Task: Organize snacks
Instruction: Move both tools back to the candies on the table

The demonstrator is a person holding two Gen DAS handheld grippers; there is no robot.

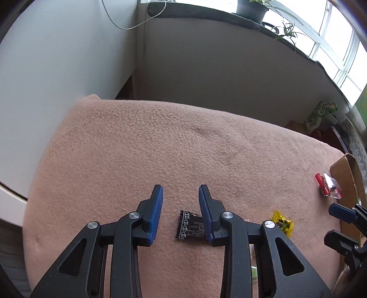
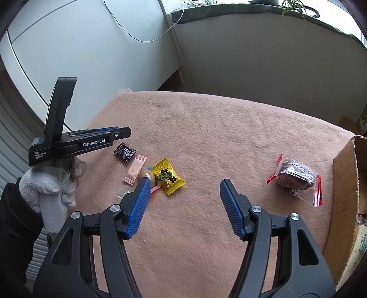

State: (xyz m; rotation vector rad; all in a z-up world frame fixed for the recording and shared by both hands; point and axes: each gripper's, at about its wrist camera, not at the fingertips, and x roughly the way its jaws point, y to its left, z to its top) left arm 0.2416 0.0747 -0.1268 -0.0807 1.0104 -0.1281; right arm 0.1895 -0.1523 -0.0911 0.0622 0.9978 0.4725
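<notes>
My left gripper (image 1: 180,191) is open above a black candy packet (image 1: 190,226) that lies on the pink blanket (image 1: 160,142), partly under its right finger. In the right wrist view the left gripper (image 2: 123,133) hovers just left of that black packet (image 2: 125,152). My right gripper (image 2: 184,183) is open and empty over the blanket. Near its left finger lie a pink packet (image 2: 135,169), a round beige candy (image 2: 146,175) and a yellow packet (image 2: 168,176). A red-edged clear pack with a dark snack (image 2: 296,175) lies to the right, beside a cardboard box (image 2: 346,174).
The cardboard box (image 1: 346,181) stands at the blanket's right edge with the red pack (image 1: 328,188) and yellow packet (image 1: 282,223) before it. White walls and a windowsill with plants (image 1: 252,10) are behind. A green carton (image 1: 321,117) sits beyond the blanket.
</notes>
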